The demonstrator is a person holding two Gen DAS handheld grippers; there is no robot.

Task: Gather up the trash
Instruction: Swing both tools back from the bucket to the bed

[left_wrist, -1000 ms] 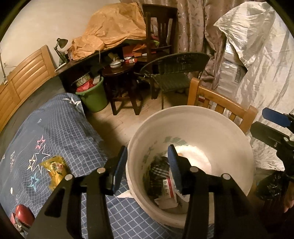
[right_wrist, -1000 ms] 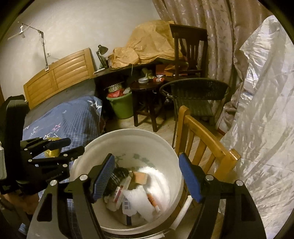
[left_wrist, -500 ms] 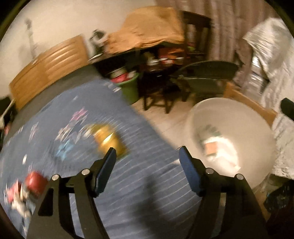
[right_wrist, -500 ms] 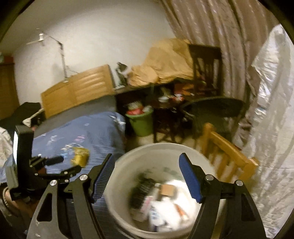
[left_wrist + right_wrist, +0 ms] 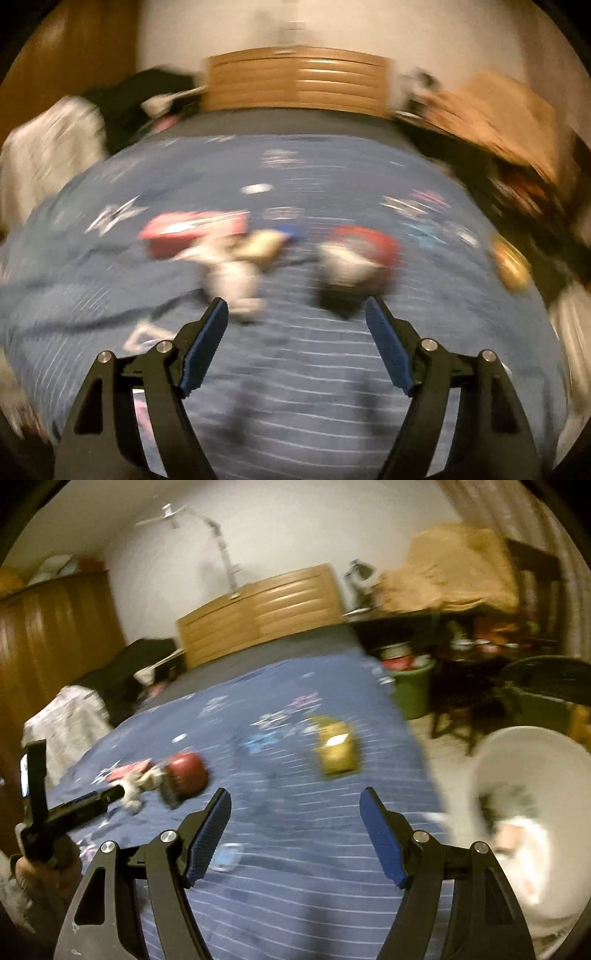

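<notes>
Both views are blurred by motion. On the blue bed cover (image 5: pixel 295 369) lie a red round piece of trash (image 5: pixel 360 254), a flat red packet (image 5: pixel 192 230), a white crumpled scrap (image 5: pixel 236 277) and a yellow packet (image 5: pixel 511 266). My left gripper (image 5: pixel 296 306) hovers just short of the red and white pieces, its jaws opening with nothing between them. My right gripper (image 5: pixel 295 795) is open and empty above the cover, short of the yellow packet (image 5: pixel 336 749). The white trash bucket (image 5: pixel 524 760) stands at the right. The left gripper (image 5: pixel 110 796) reaches in beside the red piece (image 5: pixel 186 771).
A small clear wrapper (image 5: pixel 229 856) lies on the cover near my right gripper. A wooden headboard (image 5: pixel 258 609) closes the far end of the bed. A green bin (image 5: pixel 412 690), a dark table and chairs (image 5: pixel 543 679) stand right of the bed. A wardrobe (image 5: pixel 55 638) is on the left.
Both grippers swung left from over the white bucket to above the bed. The left gripper's jaws widened. The bucket has left the left wrist view.
</notes>
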